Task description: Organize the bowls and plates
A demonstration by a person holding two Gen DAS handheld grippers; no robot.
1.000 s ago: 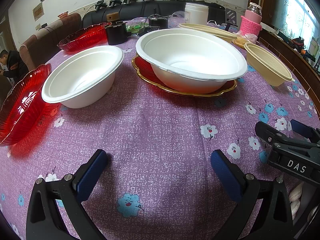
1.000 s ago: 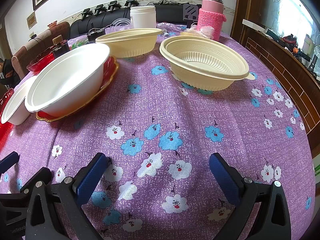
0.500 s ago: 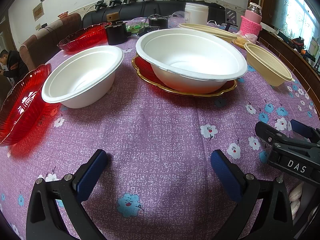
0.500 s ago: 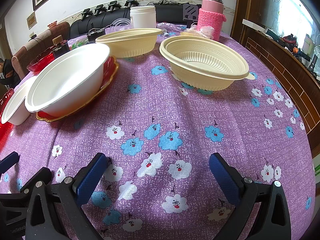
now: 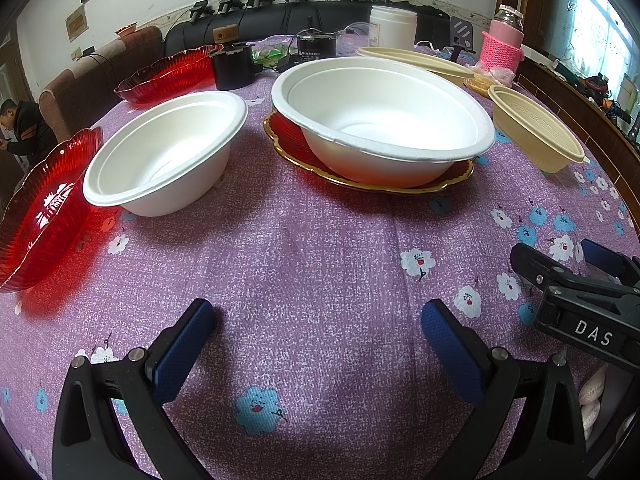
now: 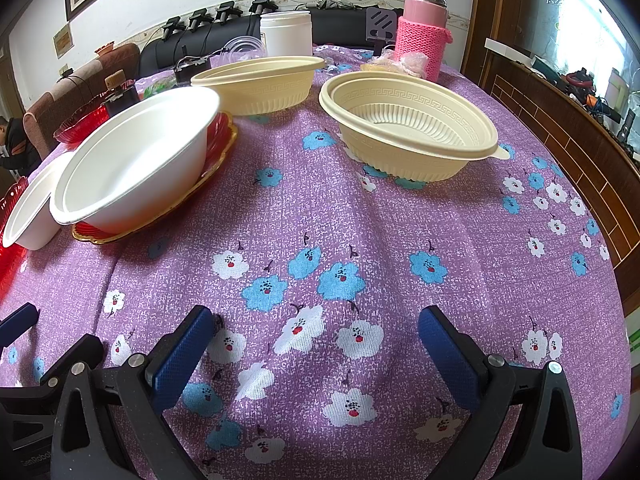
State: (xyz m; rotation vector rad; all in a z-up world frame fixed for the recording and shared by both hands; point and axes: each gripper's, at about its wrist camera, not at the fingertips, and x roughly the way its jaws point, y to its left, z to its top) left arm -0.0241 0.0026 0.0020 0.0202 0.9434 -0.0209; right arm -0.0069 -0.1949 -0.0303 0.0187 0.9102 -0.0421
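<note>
A large white bowl (image 5: pixel 384 120) sits on a red gold-rimmed plate (image 5: pixel 296 148); both also show in the right wrist view, the bowl (image 6: pixel 136 168) and the plate (image 6: pixel 160 216). A smaller white bowl (image 5: pixel 168 156) stands to its left. Two red glass plates (image 5: pixel 40 208) (image 5: pixel 168 76) lie at the left. Two cream plastic bowls (image 6: pixel 408 120) (image 6: pixel 260 84) stand at the right. My left gripper (image 5: pixel 320 320) is open and empty above the cloth. My right gripper (image 6: pixel 316 320) is open and empty too.
A purple flowered tablecloth (image 6: pixel 320 240) covers the table. A pink flask (image 6: pixel 424 40), a white jar (image 6: pixel 286 32) and a black pot (image 5: pixel 232 64) stand at the back. The right gripper's body (image 5: pixel 576 304) shows at the left wrist view's right edge.
</note>
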